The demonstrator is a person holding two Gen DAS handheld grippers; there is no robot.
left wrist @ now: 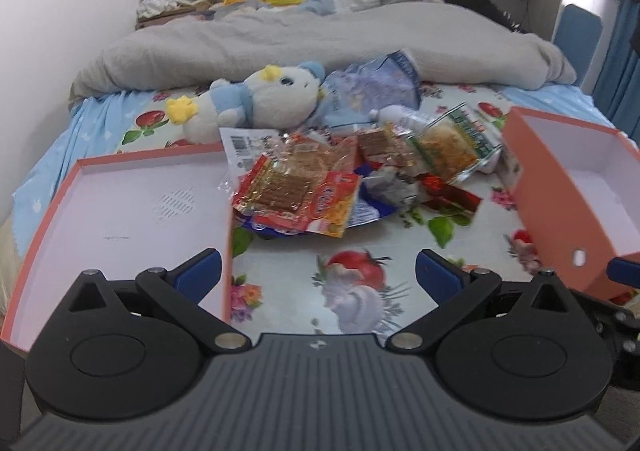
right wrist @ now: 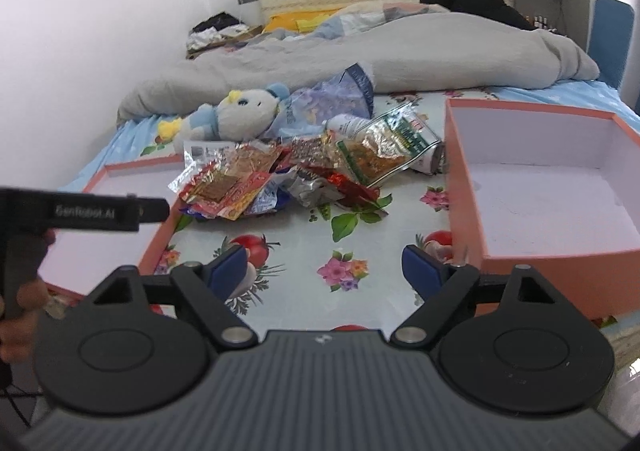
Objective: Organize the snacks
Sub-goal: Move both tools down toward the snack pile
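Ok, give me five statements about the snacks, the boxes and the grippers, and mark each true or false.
1. Both orange boxes hold snacks. False: the shallow box and the deep box show only bare white insides.
2. The snack pile lies on the floral sheet between the two boxes. True.
3. The left gripper is shut on a packet. False: it is open, with nothing between its fingers.
4. A plush toy lies behind the snacks, in front of the grey blanket. True.
5. The right gripper already touches the pile. False: it is open and short of the pile, over bare sheet.
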